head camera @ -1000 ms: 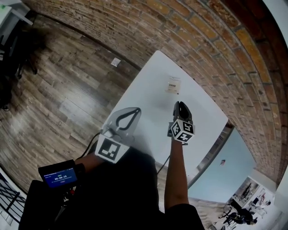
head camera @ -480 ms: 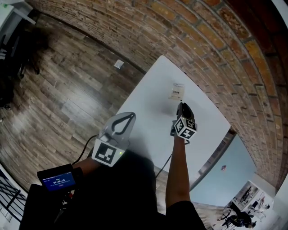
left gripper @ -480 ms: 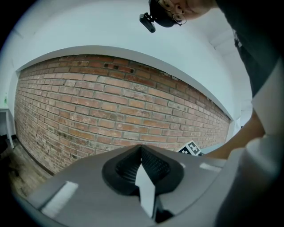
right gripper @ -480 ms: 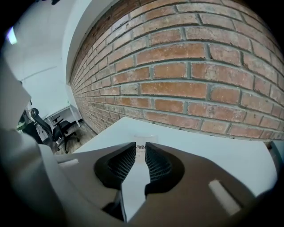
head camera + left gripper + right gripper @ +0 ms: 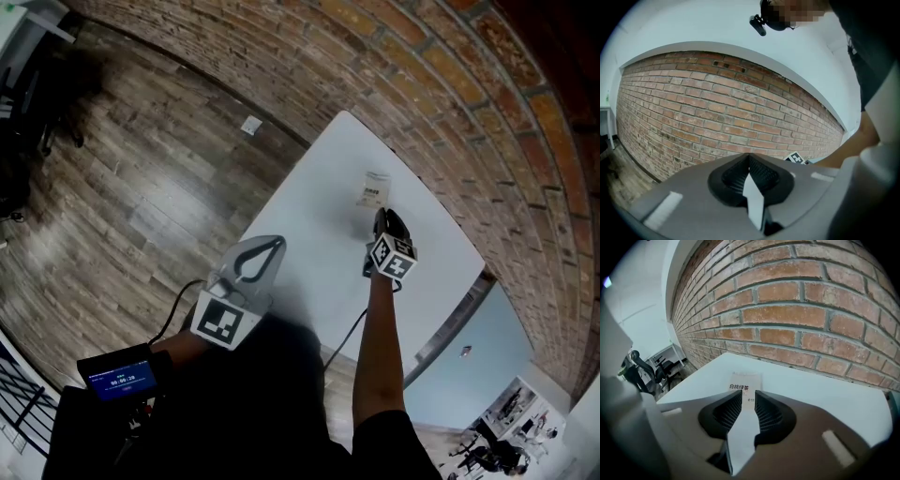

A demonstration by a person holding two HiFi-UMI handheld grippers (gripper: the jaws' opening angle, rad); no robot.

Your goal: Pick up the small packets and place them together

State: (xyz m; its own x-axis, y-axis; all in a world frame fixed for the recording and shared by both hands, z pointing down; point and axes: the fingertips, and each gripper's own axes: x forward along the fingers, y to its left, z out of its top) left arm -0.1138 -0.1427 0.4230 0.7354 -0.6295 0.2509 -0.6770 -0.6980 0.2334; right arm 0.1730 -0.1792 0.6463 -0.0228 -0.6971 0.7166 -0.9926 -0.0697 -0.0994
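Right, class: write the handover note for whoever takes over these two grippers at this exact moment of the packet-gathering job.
Left gripper: shut, empty, well away from the packet.
Right gripper: jaws have just been opening, now slightly apart, nothing gripped, pointed down at the packet just ahead.
Packet: flat on the white table near the brick wall; only one shows.
Done: nothing gathered. Left: grasp it, find the others, place them together.

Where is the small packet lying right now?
The small packet lies flat on the white table, toward its far end by the brick wall, right of centre in the head view.
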